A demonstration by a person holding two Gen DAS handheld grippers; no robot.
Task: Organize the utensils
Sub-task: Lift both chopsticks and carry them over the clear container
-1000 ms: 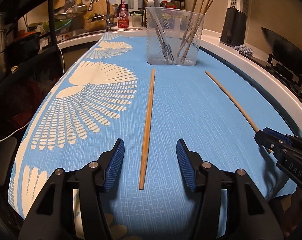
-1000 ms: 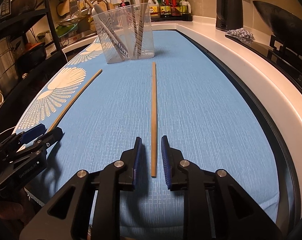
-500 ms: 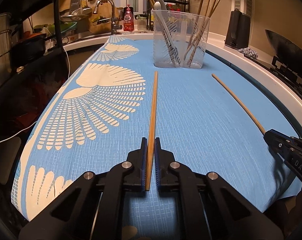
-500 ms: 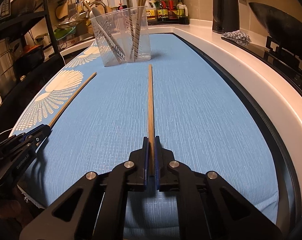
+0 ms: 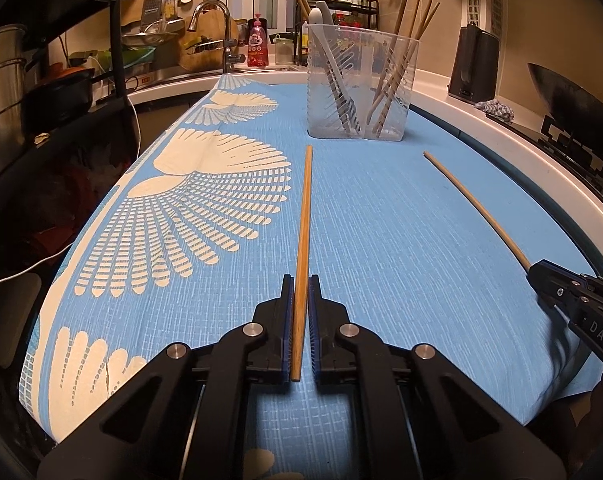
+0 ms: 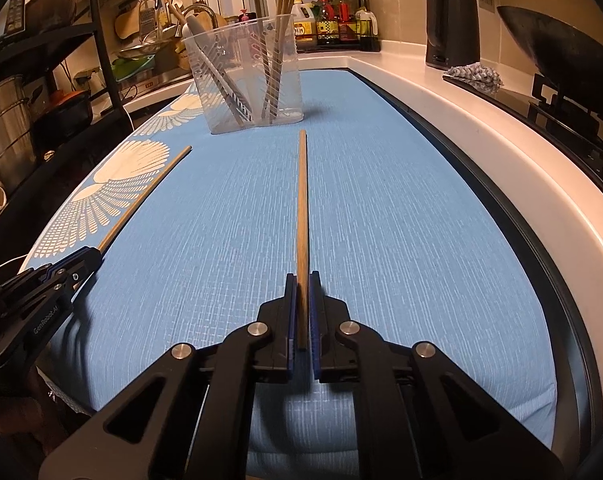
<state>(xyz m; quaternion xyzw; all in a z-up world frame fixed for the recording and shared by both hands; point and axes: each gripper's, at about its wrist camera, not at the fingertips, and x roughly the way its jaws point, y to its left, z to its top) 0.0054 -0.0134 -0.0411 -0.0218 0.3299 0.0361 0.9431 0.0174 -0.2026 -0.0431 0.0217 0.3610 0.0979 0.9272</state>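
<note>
Two long wooden chopsticks are lying apart on the blue patterned cloth (image 5: pixel 401 216): left gripper (image 5: pixel 300 292) is clamping the darker wooden chopstick (image 5: pixel 303 240), right gripper (image 6: pixel 300 288) the paler wooden chopstick (image 6: pixel 301 208). Both are pointing toward the clear plastic utensil holder (image 5: pixel 359 80).

Home kitchen: sink faucet (image 5: pixel 217 20), wok (image 5: pixel 573 108), condiment rack (image 6: pixel 333 24).

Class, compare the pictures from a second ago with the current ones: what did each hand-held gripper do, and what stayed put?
Both closed. The left hand-held gripper clamped its chopstick; the right hand-held gripper clamped the other chopstick. Unchanged: the clear utensil holder with its utensils and the blue mat.
</note>
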